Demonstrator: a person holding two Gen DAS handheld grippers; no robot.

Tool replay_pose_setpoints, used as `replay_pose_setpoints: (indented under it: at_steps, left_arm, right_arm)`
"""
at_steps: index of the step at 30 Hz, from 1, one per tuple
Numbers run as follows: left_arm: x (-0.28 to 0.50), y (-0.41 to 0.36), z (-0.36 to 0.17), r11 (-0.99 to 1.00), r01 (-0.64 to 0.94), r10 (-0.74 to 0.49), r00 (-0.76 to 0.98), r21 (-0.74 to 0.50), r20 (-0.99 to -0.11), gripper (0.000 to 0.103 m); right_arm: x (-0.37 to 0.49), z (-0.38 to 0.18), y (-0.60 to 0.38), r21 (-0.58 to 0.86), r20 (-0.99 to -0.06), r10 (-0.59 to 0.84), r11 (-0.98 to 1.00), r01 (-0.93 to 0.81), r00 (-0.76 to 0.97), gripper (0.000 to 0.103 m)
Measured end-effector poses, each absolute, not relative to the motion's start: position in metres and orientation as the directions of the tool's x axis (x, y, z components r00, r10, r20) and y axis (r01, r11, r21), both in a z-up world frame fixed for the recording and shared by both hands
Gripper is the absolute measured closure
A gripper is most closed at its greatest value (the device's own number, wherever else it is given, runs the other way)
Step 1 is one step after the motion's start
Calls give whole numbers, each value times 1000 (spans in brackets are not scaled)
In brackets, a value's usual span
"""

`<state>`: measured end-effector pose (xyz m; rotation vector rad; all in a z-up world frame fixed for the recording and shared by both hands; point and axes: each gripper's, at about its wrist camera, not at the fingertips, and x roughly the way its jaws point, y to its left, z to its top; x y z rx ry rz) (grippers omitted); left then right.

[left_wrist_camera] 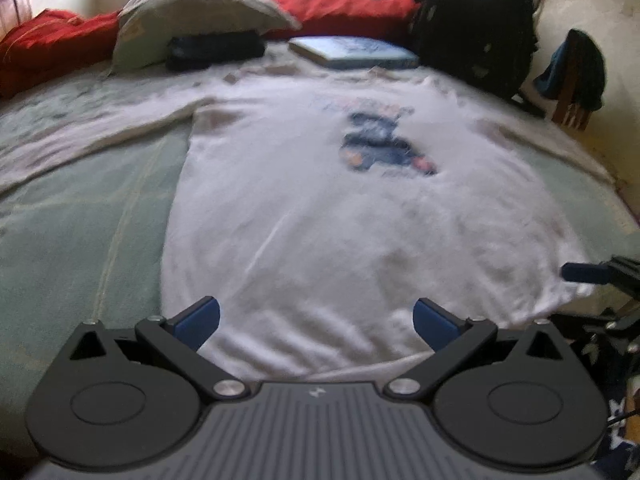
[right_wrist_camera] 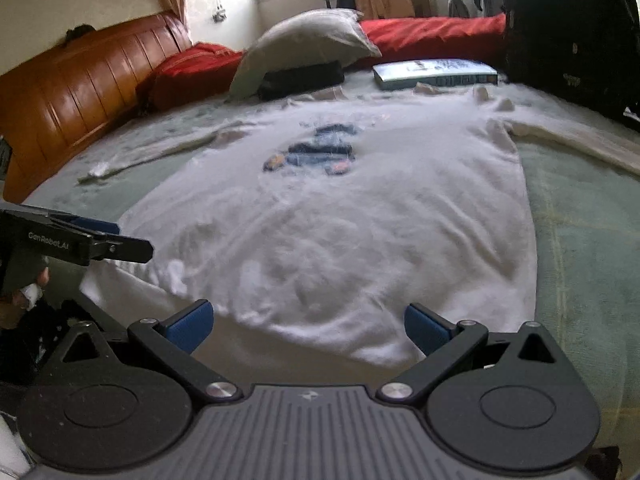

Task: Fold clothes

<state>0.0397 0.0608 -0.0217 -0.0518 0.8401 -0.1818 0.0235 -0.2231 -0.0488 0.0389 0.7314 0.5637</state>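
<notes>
A white long-sleeved shirt [left_wrist_camera: 320, 208] [right_wrist_camera: 340, 224] lies spread flat on the bed, front up, with a blue print [left_wrist_camera: 380, 140] [right_wrist_camera: 316, 152] on the chest. Its sleeves stretch out to both sides and its hem is nearest me. My left gripper [left_wrist_camera: 316, 320] hovers open over the left part of the hem, nothing between its blue pads. My right gripper [right_wrist_camera: 308, 324] stands open over the right part of the hem, also empty. Each gripper shows at the edge of the other's view: the right gripper [left_wrist_camera: 592, 272], the left gripper [right_wrist_camera: 100, 240] with a hand [right_wrist_camera: 24, 292] behind it.
The bed has a pale green sheet [left_wrist_camera: 80, 220] [right_wrist_camera: 580, 240]. At its far side lie a grey pillow [left_wrist_camera: 200, 12] [right_wrist_camera: 304, 40] on a black bundle [left_wrist_camera: 216, 50], a red blanket [left_wrist_camera: 352, 12], a book [left_wrist_camera: 352, 52] [right_wrist_camera: 432, 72] and a black backpack [left_wrist_camera: 476, 28] [right_wrist_camera: 568, 32]. A wooden headboard [right_wrist_camera: 80, 92] runs along the left.
</notes>
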Motion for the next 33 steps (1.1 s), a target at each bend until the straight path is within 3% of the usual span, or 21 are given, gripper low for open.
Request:
replay_pose_setpoints:
  at_steps: [5,9,33]
  left_arm:
    - [42,55,-27,983,150,-177,641,-104,-747,1]
    - [41,56,-35,986,140,-158,626,-89,-764,1]
    - [76,64,-33,984,158,-169,641,-86,-749,1]
  right_arm:
    - [20,-49,-213,243,-617,551,813,-529,562,0]
    - [19,-59,-217,221,-653,513,833,-507,558,0]
    - [12,-49,-232,192,-629,445,883,-427,637,0]
